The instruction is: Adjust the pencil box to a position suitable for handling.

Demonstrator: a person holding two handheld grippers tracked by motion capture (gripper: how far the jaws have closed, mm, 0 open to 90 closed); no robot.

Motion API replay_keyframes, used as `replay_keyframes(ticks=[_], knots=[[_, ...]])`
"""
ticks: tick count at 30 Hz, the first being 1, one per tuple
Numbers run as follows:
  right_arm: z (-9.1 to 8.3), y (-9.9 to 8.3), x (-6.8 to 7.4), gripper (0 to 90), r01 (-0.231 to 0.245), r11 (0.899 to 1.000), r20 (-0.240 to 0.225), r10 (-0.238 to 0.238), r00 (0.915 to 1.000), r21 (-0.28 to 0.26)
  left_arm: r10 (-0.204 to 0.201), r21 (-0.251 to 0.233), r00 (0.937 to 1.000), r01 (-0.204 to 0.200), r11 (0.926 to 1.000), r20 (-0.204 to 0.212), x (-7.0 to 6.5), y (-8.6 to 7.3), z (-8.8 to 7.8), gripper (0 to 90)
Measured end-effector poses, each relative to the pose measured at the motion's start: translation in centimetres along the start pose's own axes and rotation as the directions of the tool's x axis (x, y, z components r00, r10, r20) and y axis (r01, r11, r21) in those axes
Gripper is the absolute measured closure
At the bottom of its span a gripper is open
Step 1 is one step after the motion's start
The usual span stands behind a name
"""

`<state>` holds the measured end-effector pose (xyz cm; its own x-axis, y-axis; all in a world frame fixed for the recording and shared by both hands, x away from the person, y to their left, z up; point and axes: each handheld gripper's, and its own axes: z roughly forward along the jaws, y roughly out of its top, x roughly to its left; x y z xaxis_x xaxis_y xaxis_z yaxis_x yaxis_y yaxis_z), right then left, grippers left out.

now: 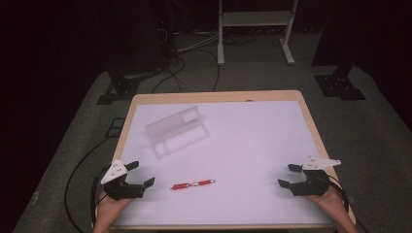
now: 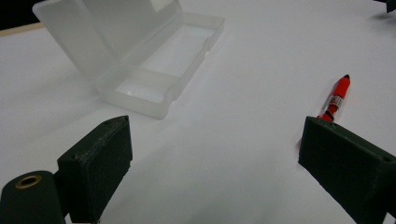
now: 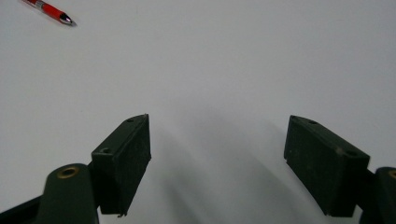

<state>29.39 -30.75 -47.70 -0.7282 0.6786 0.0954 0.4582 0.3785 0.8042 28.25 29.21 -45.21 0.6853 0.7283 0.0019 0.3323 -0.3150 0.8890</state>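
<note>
Pen [image 1: 193,184] on white table [image 1: 252,145].

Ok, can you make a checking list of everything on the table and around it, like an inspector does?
Surface: white table with wooden rim, clean.
Job's things: clear plastic case, lid open, nothing inside; red pen lying flat nearer the person.
Clutter: nothing seen.
Grippers: left gripper open, holding nothing; right gripper open, holding nothing; both at the near edge.
Cables: black cables on the floor at left and behind.
Surroundings: grey carpet, white stand, dark background.
</note>
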Motion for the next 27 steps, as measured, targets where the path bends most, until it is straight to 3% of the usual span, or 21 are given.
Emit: replay_keyframes(ticks=[4, 8, 13, 17, 20, 27], knots=[[-0.2, 0.1, 0.0, 22.3, -0.008, 1.000, -0.005, 0.008, 1.0000, -0.019, 0.016, 0.015, 0.9991, -0.017, 0.9997, 0.040, 0.4, 1.5, 0.6, 11.4], [-0.2, 0.2, 0.1, 22.3, -0.007, 1.000, -0.009, 0.006, 0.9999, -0.024, 0.066, 0.026, 0.9967, -0.067, 0.9974, 0.047, 0.5, 3.2, 1.4, 11.9], [-0.2, 0.2, 0.2, 22.3, -0.006, 1.000, -0.011, 0.005, 0.9999, -0.022, 0.100, 0.045, 0.9929, -0.103, 0.9937, 0.064, 0.8, 4.8, 2.8, 12.3], [-0.2, 0.3, 0.2, 22.3, -0.005, 1.000, -0.013, 0.005, 0.9999, -0.027, 0.108, 0.042, 0.9923, -0.111, 0.9930, 0.060, 0.9, 5.0, 3.6, 14.7], [-0.1, 0.4, 0.4, 22.3, 0.008, 1.000, -0.014, -0.008, 0.9999, -0.017, 0.107, 0.094, 0.9912, -0.114, 0.9891, 0.078, 1.2, 5.3, 5.1, 14.7], [0.1, 0.4, 0.5, 22.3, 0.011, 1.000, -0.015, -0.011, 0.9998, -0.013, 0.122, 0.079, 0.9895, -0.128, 0.9886, 0.077, 1.5, 5.8, 6.2, 16.9]])
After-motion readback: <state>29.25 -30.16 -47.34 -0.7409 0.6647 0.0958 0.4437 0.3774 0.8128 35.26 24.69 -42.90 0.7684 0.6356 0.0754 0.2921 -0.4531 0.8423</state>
